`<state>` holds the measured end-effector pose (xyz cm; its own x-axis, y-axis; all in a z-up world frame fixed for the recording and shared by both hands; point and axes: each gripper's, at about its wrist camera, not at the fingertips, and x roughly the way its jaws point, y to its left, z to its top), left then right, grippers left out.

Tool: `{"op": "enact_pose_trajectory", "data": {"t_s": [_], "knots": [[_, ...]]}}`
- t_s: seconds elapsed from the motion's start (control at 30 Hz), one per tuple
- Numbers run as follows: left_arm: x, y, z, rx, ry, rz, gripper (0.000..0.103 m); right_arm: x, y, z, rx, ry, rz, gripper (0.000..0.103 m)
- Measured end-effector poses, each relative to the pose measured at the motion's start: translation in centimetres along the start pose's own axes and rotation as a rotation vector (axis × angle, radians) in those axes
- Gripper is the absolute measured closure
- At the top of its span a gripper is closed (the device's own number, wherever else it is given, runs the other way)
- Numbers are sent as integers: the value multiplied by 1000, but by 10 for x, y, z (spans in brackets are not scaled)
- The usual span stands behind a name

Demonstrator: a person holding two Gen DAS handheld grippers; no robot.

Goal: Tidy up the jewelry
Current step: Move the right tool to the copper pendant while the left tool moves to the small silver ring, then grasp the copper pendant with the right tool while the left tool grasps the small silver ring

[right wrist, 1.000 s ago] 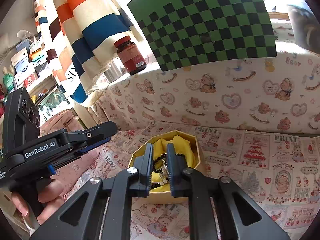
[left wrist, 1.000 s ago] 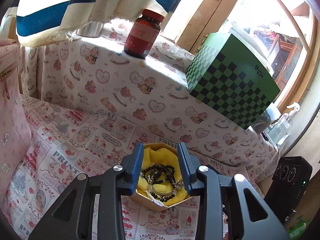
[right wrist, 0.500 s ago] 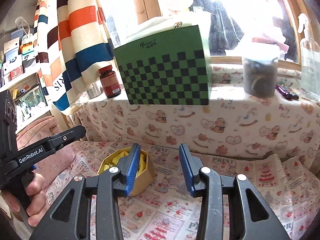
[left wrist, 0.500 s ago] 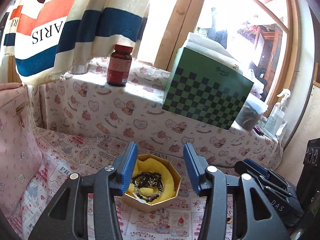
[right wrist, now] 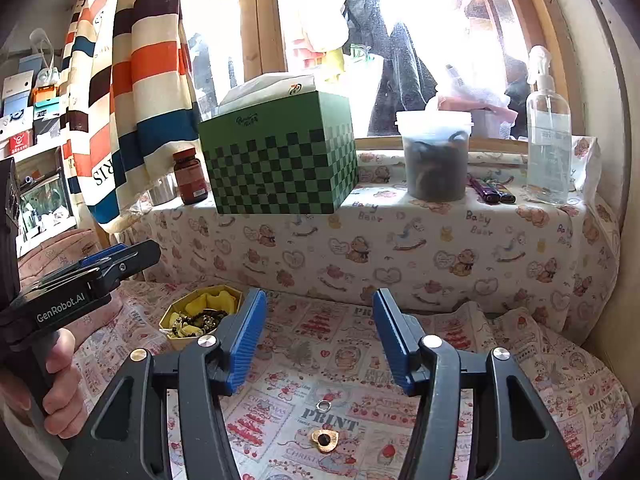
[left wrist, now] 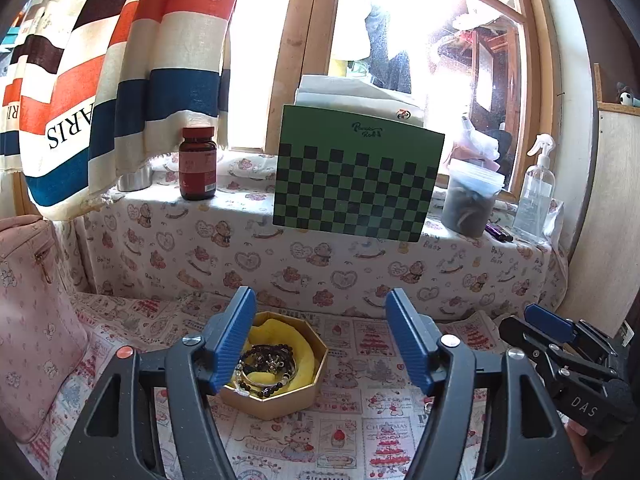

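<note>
Since the small ring (right wrist: pixel 323 405) and the gold heart-shaped piece (right wrist: pixel 325 440) look light, hard and slippery, I'd pinch each across its edges; both lie on the printed cloth (right wrist: pixel 520 360), well right of the octagonal box (left wrist: pixel 276 396) holding dark bead bracelets (left wrist: pixel 266 364). My left gripper (left wrist: pixel 320 340) and right gripper (right wrist: pixel 318 340) gape wide, empty.

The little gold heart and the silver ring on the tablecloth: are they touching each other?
Apart. The right wrist view shows the ring lying farther from the camera than the gold heart, with a strip of printed tablecloth plainly visible between them.
</note>
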<state>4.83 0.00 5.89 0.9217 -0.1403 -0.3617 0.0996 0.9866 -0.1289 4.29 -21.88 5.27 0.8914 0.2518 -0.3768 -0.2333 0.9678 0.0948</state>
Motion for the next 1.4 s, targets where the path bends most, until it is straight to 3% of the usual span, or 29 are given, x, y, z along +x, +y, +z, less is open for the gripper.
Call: {"op": "enact_pose_trajectory", "data": {"t_s": [0.17, 0.27, 0.37, 0.6, 0.77, 1.0, 1.4], "knots": [[-6, -8, -2, 19, -32, 9, 20, 3, -10, -2, 6, 51, -32, 42], [-8, -11, -3, 25, -40, 9, 16, 14, -16, -3, 11, 159, -104, 42], [-8, -12, -3, 25, -48, 12, 12, 20, -24, -6, 57, 232, -56, 42], [-5, -11, -6, 26, -64, 46, 4, 39, -17, -23, 23, 424, -40, 43], [0, -11, -7, 31, -50, 71, 3, 60, -22, -41, 82, 559, 7, 57], [2, -10, -8, 25, -41, 78, 3, 72, -10, -55, 36, 620, 25, 71], [4, -5, -8, 4, -32, 83, 3, 86, 2, -71, -22, 659, -4, 73]]}}
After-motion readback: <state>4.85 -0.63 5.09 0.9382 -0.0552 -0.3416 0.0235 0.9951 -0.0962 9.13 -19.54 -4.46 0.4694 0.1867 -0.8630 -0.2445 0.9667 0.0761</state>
